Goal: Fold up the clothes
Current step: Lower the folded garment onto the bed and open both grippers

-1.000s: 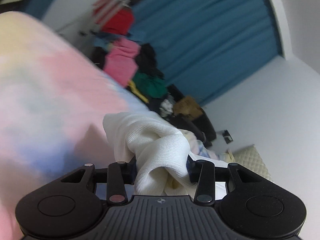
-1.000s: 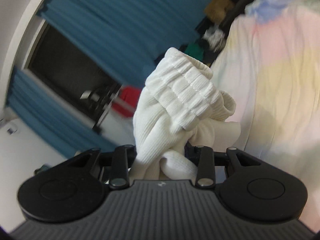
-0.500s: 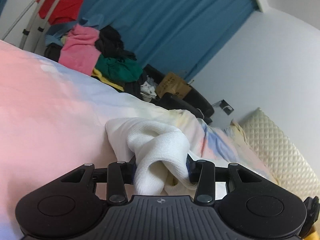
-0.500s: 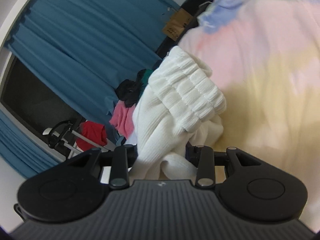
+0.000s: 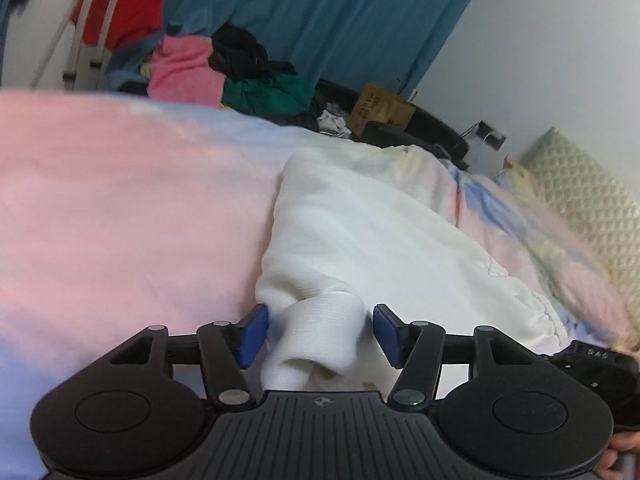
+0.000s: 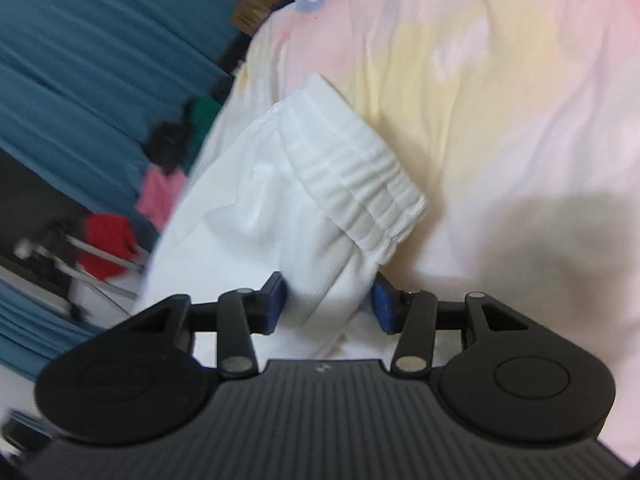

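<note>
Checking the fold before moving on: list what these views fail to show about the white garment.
- Left wrist view: white garment, near edge hidden behind the left gripper, whose fingers are opening.
- Right wrist view: far end blurred; lower part hidden behind the right gripper, also opening.
- Neither view shows the whole garment.

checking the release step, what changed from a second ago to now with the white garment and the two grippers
Both grippers lowered the white garment onto the pastel bedspread. The left gripper and right gripper are opening, blue pads now showing, cloth still between them. The clothes pile stayed put.
</note>
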A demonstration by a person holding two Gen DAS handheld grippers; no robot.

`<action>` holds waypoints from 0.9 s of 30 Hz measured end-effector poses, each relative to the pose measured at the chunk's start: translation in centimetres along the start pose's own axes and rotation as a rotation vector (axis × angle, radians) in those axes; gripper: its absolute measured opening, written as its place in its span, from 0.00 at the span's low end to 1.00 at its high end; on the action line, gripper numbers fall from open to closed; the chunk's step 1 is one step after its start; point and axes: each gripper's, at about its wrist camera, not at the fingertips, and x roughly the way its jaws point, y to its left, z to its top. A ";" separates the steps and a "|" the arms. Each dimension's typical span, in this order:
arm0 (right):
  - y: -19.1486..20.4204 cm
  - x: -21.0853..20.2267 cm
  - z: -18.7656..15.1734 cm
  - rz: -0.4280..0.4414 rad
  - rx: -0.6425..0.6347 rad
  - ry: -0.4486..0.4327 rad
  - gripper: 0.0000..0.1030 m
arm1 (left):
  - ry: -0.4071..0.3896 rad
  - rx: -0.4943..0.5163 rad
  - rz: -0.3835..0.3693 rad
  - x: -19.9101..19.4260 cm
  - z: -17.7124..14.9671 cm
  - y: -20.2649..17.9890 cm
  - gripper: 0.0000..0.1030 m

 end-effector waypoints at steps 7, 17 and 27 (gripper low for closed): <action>4.4 -9.4 0.6 0.023 -0.169 -0.094 0.48 | -0.096 0.157 -0.006 -11.1 1.7 -6.4 0.77; 9.5 -22.9 -3.7 0.106 -0.460 -0.265 0.87 | -0.256 0.312 -0.009 -26.7 0.0 -15.4 1.00; 10.4 -28.1 -11.5 0.139 -0.620 -0.320 0.86 | -0.313 0.315 0.081 -36.3 -5.9 -16.6 1.00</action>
